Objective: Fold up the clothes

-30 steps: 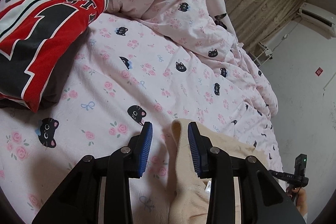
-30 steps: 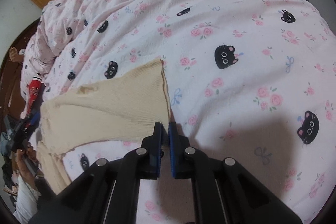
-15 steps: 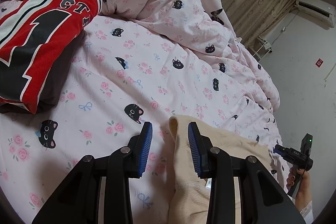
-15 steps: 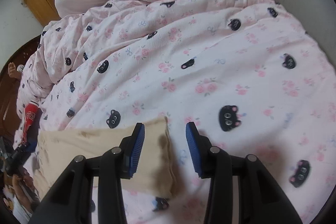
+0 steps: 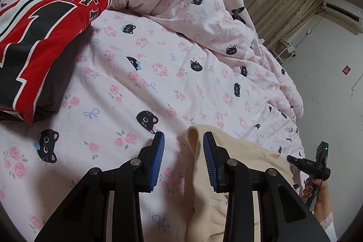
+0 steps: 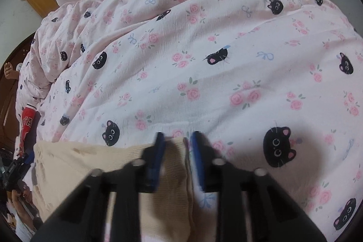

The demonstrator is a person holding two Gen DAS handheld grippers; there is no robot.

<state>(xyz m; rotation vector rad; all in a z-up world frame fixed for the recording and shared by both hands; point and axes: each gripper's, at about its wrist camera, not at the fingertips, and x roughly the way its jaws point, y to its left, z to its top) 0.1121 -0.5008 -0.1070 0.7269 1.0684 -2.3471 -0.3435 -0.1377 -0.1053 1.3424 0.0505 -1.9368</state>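
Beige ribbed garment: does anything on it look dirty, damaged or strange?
Yes. The beige ribbed garment shows faint brownish marks near its far edge, left in the right wrist view. They look like small stains; creases cannot be excluded.

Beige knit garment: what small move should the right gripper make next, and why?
Probably finish pinching: the jaws of the right gripper have just been closing around a corner of the beige knit garment, yet gaps show beside the cloth.
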